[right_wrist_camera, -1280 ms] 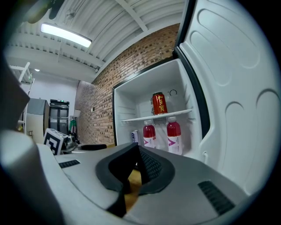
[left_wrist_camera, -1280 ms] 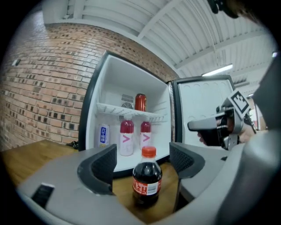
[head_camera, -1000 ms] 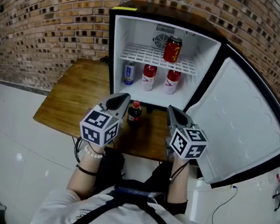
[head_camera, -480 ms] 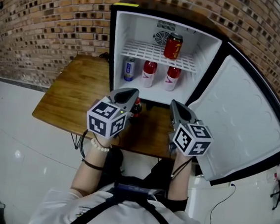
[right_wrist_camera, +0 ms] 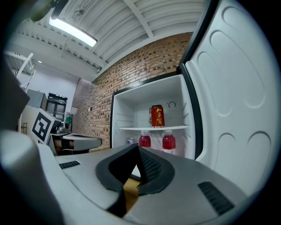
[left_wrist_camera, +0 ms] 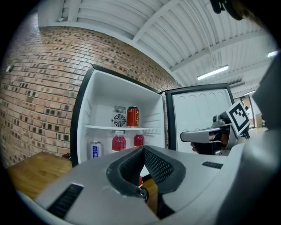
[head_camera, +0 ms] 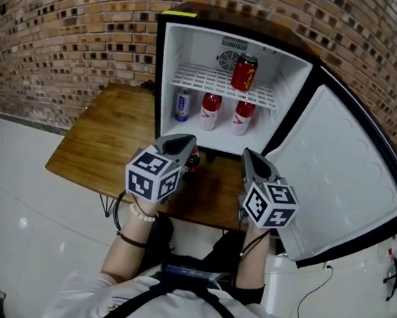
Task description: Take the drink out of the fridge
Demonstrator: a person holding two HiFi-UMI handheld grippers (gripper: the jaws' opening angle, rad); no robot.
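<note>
Reads 加多宝, as far as can be told, in yellow characters running down the red can [right_wrist_camera: 157, 115]. Shows white Chinese characters on a blue band on the silver can [left_wrist_camera: 95, 150], the top one like 六, the rest too small to read. Bear only black-and-white square code patterns, no letters or numbers, on the cubes of the left gripper [head_camera: 185, 142] and right gripper [head_camera: 247, 154]

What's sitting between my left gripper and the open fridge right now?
A small dark bottle with a red cap stands on the wooden table, just past the left gripper and short of the fridge. The head view shows it.
</note>
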